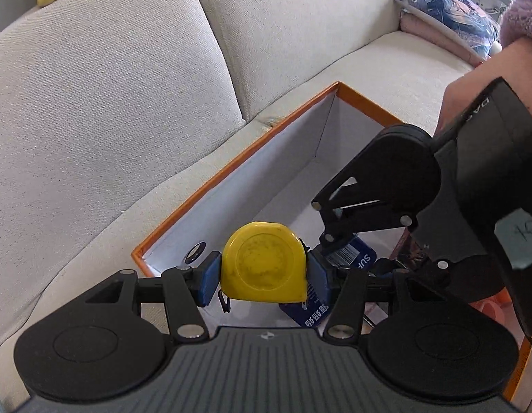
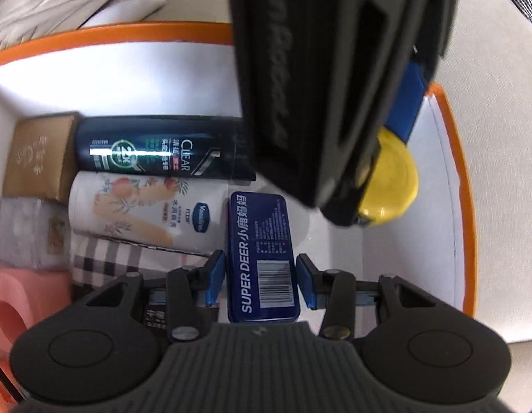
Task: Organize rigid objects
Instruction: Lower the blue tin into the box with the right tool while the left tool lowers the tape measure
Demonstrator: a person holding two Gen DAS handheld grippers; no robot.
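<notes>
Inside orange-rimmed box (image 2: 453, 158), bare floor beside blue tin (image 2: 260, 258); tape measure (image 1: 264, 261) above

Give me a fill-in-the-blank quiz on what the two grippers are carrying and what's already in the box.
1. The left gripper is shut on a round ____ tape measure.
2. The right gripper holds a flat dark blue tin printed with the words SUPER ____.
3. Both grippers hang over a white-lined cardboard box with an ____ rim.
4. In the box, the dark shampoo bottle lies beside a white ____ lotion bottle.

Missing words: yellow; DEER; orange; Vaseline
</notes>
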